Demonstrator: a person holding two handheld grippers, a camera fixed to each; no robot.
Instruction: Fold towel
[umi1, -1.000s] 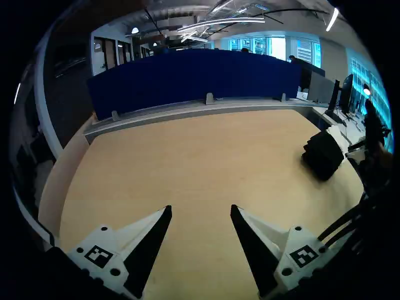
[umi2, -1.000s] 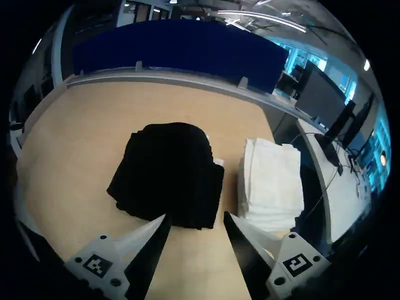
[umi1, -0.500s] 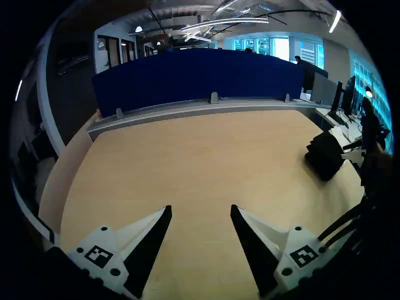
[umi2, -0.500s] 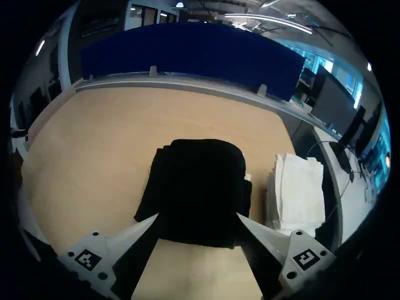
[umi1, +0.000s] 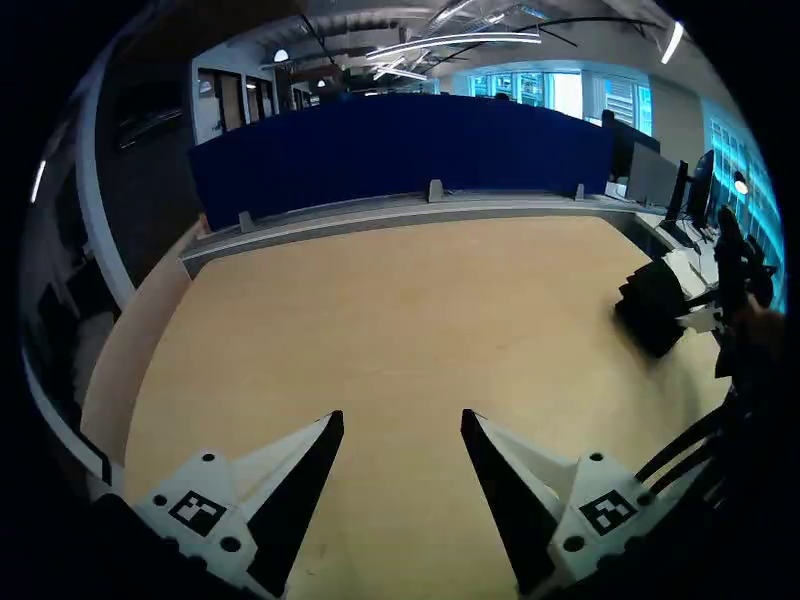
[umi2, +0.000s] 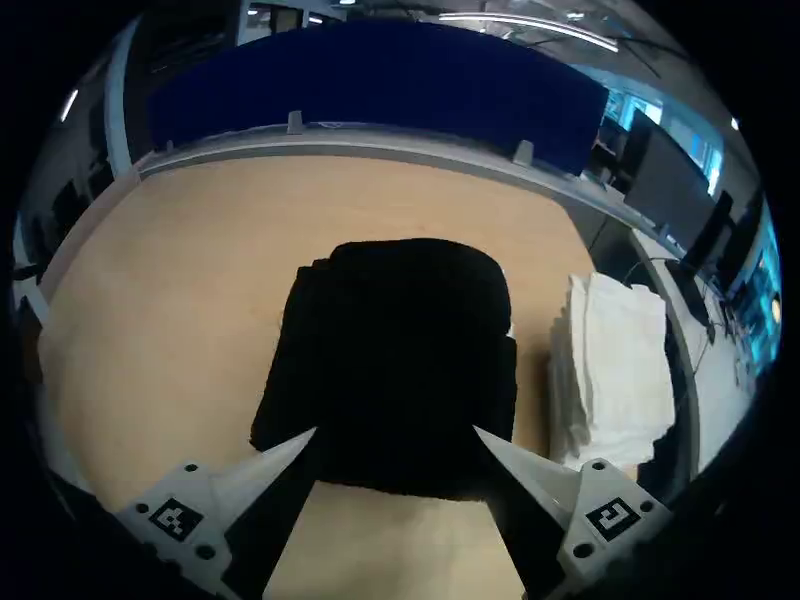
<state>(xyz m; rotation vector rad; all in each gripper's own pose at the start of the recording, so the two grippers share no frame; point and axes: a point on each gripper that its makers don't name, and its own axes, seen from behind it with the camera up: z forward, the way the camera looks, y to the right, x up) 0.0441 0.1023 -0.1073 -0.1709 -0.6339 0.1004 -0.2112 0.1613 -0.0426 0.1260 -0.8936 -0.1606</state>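
Right tool (umi2: 395, 440) is right on top of the job. Its two fingers are spread wide, and the near edge of the black towel (umi2: 395, 340) sits square between them. The cloth is a thick, dark bundle lying flat on the pale wooden surface (umi2: 170, 280) (it looks layered, and whether that is one towel or several I cannot tell). Nothing is pinched yet. The dark finger pads vanish against the black cloth, so I cannot say whether they touch it.

Just beside the bundle, on the tool's right, is a neat stack of white towels (umi2: 620, 375), set apart by a narrow strip of wood. A blue partition (umi2: 380, 90) runs along the far edge.

Over to the left tool (umi1: 400, 415): fingers parted about as wide, holding nothing, looking out over bare wood. From its view the black towel (umi1: 652, 310) is far off to the right, well apart.

So the whole move turns on one line. The towel lies dead ahead of the right tool, its near edge running crosswise to the fingers, and that hand is plainly the nearer one. My read is that the step in hand is taking hold of that near edge, and the folding itself has not begun. The left tool would have to travel right across the surface to help. The risk I see is the fingers biting more layers than intended.
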